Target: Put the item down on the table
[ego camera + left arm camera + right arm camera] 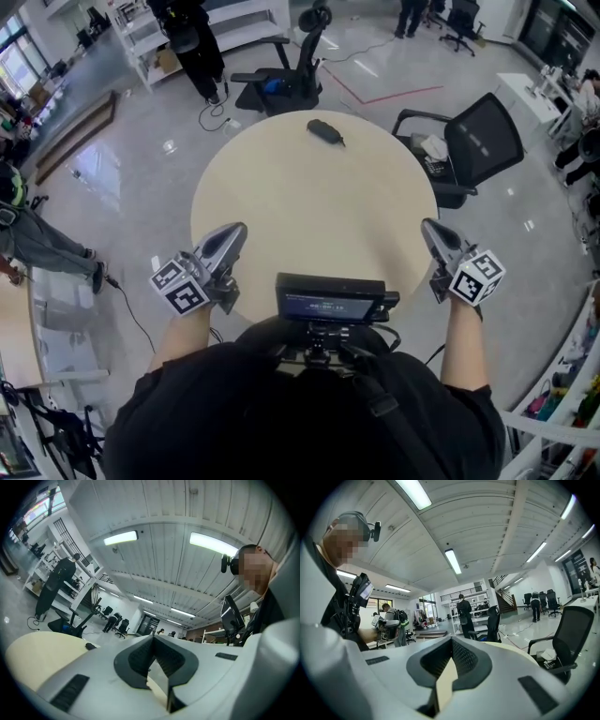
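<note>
While the dark item (325, 131) is lying on the round beige table (281, 197), close to the far rim in the upper middle of the head view, both grippers are hovering at the near rim, well apart from it. The left gripper (240, 230) is showing at the lower left of the tabletop. Its jaws are pressing together with nothing between them, and its own view is showing the two dark pads meeting at their tips, with only pale tabletop behind the gap. The right gripper (427, 226) is sitting at the lower right edge of the table, and its jaws are likewise pressing tight together and holding nothing. Each one's marker cube is facing up, just ahead of the person's forearm. A small screen (330, 298) is sitting at the person's chest, low in the frame between the two grippers. One black chair (483, 141) is standing just right of the table, and another (295, 66) is standing beyond it at the top.
</note>
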Demonstrator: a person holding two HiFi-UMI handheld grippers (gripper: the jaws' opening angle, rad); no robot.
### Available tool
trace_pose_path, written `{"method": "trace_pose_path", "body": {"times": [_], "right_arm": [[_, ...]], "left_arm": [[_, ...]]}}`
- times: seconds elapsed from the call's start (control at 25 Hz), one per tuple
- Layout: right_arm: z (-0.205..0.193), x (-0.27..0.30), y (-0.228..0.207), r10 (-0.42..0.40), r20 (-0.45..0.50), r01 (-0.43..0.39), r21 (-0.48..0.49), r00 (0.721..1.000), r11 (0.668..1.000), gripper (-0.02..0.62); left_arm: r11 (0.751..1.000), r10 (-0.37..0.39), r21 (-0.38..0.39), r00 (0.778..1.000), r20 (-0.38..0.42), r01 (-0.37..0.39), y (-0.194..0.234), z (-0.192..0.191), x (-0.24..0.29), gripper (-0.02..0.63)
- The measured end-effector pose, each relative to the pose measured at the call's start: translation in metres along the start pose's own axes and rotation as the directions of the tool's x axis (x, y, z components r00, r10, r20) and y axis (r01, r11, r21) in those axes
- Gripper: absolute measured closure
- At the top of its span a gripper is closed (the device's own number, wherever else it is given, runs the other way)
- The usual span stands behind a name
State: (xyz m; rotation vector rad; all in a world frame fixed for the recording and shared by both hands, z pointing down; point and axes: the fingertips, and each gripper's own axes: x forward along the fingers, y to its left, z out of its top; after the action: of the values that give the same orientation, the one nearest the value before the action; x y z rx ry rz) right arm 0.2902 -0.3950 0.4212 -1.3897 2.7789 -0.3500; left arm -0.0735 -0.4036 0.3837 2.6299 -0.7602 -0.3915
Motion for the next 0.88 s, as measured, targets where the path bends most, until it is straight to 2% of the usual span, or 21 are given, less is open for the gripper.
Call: {"method": "trace_pose_path", "body": {"times": [0.16,0.24,0.44,0.88], "right_arm": [[-0.01,0.029,0.053,-0.012,0.004,0.012,-0.026,1.0,1.0,0.591],[-0.014,0.035,0.064,-0.005,0.005,0.005,-0.028,1.0,1.0,0.591],[-0.008,0.044,0.074,0.009,0.016,-0.008,-0.024,1.0,1.0,0.591],[-0.003,0.044,0.07,0.017,0.011,-0.017,-0.035,1.0,0.999,0.591]], "left_arm": [[0.999,-0.052,-0.002,0.999,-0.006,0.052,0.019,0.017,-0.018,0.604],[0.998,-0.067,-0.008,0.998,-0.007,0.067,0.023,0.02,-0.017,0.604],[0.996,-0.091,-0.005,0.996,-0.003,0.091,0.022,0.022,-0.01,0.604],[0.998,-0.064,-0.021,0.998,0.018,0.064,0.027,0.015,-0.019,0.604]]}}
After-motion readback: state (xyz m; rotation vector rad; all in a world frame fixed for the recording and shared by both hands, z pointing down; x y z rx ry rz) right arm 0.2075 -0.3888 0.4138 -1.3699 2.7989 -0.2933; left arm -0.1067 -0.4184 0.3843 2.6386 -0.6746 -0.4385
